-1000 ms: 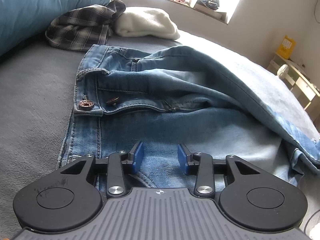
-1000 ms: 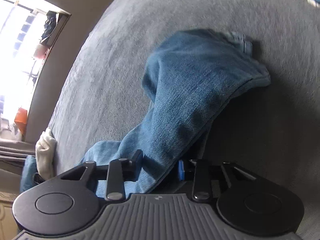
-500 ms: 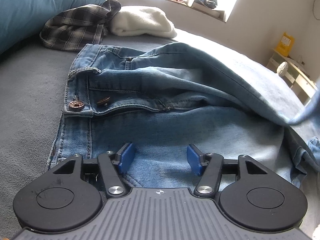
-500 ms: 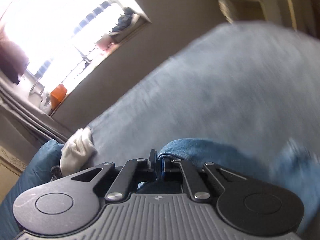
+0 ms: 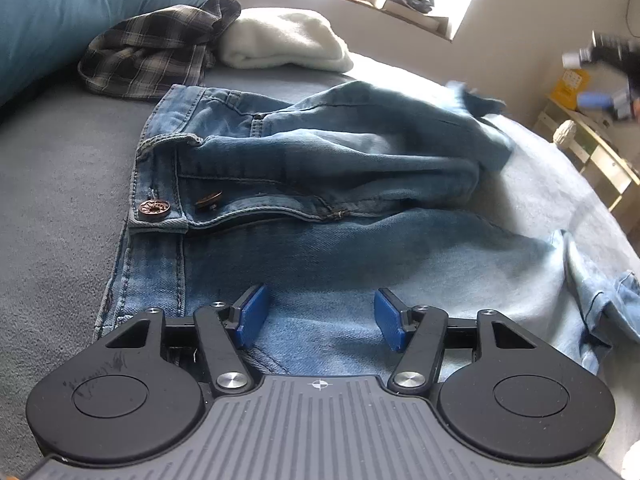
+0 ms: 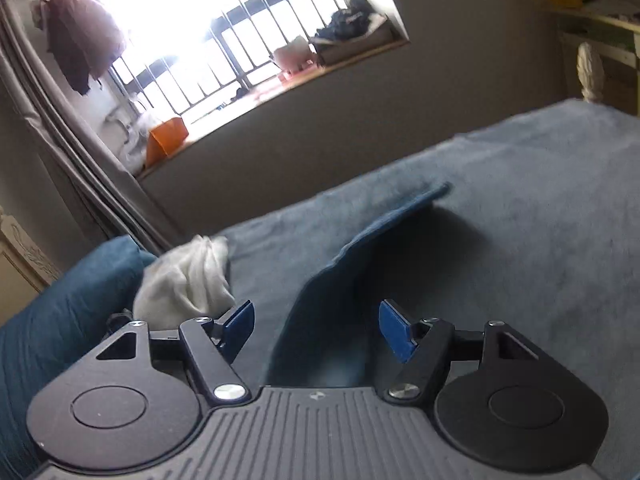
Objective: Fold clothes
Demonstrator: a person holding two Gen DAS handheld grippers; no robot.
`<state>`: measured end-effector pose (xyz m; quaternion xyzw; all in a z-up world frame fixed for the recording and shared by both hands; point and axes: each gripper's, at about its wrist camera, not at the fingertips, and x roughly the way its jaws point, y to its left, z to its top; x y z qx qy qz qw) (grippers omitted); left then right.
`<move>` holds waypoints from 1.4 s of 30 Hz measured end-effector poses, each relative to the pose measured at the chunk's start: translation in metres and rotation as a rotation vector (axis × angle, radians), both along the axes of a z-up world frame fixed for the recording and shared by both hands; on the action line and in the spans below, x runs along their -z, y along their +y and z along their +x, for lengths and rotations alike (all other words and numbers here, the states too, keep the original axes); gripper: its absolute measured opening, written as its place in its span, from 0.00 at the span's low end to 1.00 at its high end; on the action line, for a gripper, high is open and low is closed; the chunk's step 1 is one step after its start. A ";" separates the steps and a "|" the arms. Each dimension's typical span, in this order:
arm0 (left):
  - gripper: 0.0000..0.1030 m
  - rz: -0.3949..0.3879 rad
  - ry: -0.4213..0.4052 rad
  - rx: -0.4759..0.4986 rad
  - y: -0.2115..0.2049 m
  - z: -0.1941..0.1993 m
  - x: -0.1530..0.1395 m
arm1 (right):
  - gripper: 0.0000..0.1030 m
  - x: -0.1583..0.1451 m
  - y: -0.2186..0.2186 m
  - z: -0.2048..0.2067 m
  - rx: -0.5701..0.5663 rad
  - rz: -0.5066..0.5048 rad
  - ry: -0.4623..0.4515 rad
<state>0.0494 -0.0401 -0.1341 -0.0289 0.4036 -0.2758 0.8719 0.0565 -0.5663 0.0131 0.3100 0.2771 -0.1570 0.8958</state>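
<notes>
2 tools, both spread wide and gripping nothing: left tool [image 5: 318, 318] low over the jeans [image 5: 320, 200] on the bed [image 5: 52, 184], probably pinning them; right tool [image 6: 316, 330] above a blurry raised leg.

Between and ahead of the left gripper's [image 5: 320, 316] spread blue pads [image 5: 252, 314], faded blue jeans [image 5: 320, 200], paler near the jaws, darker at the folded leg, with two coppery brown buttons [image 5: 154, 208]. Underneath, a grey bedspread [image 5: 52, 184]. Far ahead to the left, a dark grey-and-cream plaid shirt [image 5: 152, 56], a cream-white knit [image 5: 280, 40] beside it, a teal pillow [image 5: 60, 12]. Ahead of the right gripper's [image 6: 316, 330] blue pads [image 6: 394, 330], deep blue denim, an orange bag [image 6: 166, 138] beyond.
</notes>
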 end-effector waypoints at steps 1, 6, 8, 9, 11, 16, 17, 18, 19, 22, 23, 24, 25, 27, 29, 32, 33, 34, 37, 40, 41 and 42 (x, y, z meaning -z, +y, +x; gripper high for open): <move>0.58 0.000 -0.002 0.001 0.000 0.000 0.000 | 0.70 0.006 -0.005 -0.019 0.028 0.022 0.010; 0.58 0.009 -0.002 -0.006 -0.001 -0.001 -0.003 | 0.70 0.035 -0.028 -0.114 0.168 0.134 0.063; 0.58 0.014 -0.001 -0.010 -0.002 -0.001 -0.004 | 0.70 0.047 -0.037 -0.153 0.225 0.179 0.084; 0.58 0.017 -0.001 -0.012 -0.002 -0.001 -0.005 | 0.70 0.053 -0.041 -0.172 0.253 0.202 0.094; 0.58 0.018 0.001 -0.020 -0.002 -0.002 -0.008 | 0.70 0.065 -0.051 -0.210 0.309 0.247 0.115; 0.58 -0.014 0.016 -0.065 0.011 -0.005 -0.022 | 0.70 0.095 -0.073 -0.315 0.530 0.385 0.122; 0.58 -0.022 0.018 -0.070 0.014 -0.007 -0.026 | 0.70 0.102 -0.077 -0.335 0.581 0.420 0.116; 0.58 -0.027 0.020 -0.069 0.017 -0.010 -0.030 | 0.70 0.113 -0.078 -0.349 0.617 0.463 0.115; 0.58 -0.031 0.022 -0.064 0.020 -0.014 -0.034 | 0.70 0.123 -0.079 -0.362 0.651 0.505 0.113; 0.58 -0.028 0.043 -0.034 0.029 -0.030 -0.044 | 0.70 0.150 -0.076 -0.377 0.687 0.595 0.093; 0.58 -0.028 0.057 -0.022 0.033 -0.036 -0.047 | 0.70 0.159 -0.075 -0.379 0.693 0.618 0.086; 0.58 -0.033 0.079 -0.015 0.038 -0.042 -0.049 | 0.70 0.167 -0.073 -0.379 0.699 0.641 0.079; 0.58 -0.045 0.108 -0.015 0.043 -0.048 -0.050 | 0.70 0.173 -0.072 -0.378 0.700 0.660 0.071; 0.58 -0.076 0.169 -0.019 0.055 -0.060 -0.050 | 0.70 0.183 -0.068 -0.375 0.701 0.693 0.053; 0.58 -0.110 0.232 -0.038 0.064 -0.070 -0.044 | 0.70 0.190 -0.064 -0.374 0.707 0.703 0.029; 0.58 -0.159 0.314 -0.075 0.072 -0.081 -0.031 | 0.70 0.197 -0.058 -0.377 0.729 0.719 -0.020; 0.58 -0.170 0.335 -0.090 0.072 -0.082 -0.025 | 0.70 0.199 -0.057 -0.380 0.738 0.729 -0.038; 0.58 -0.183 0.356 -0.104 0.073 -0.082 -0.021 | 0.70 0.202 -0.056 -0.382 0.748 0.740 -0.056; 0.58 -0.239 0.409 -0.182 0.075 -0.081 -0.009 | 0.70 0.208 -0.054 -0.387 0.761 0.760 -0.089; 0.58 -0.324 0.463 -0.273 0.083 -0.078 0.001 | 0.69 0.209 -0.053 -0.391 0.766 0.763 -0.104; 0.58 -0.352 0.466 -0.294 0.087 -0.077 0.003 | 0.69 0.209 -0.053 -0.391 0.768 0.757 -0.104; 0.58 -0.373 0.468 -0.315 0.090 -0.076 0.006 | 0.69 0.210 -0.052 -0.391 0.769 0.751 -0.104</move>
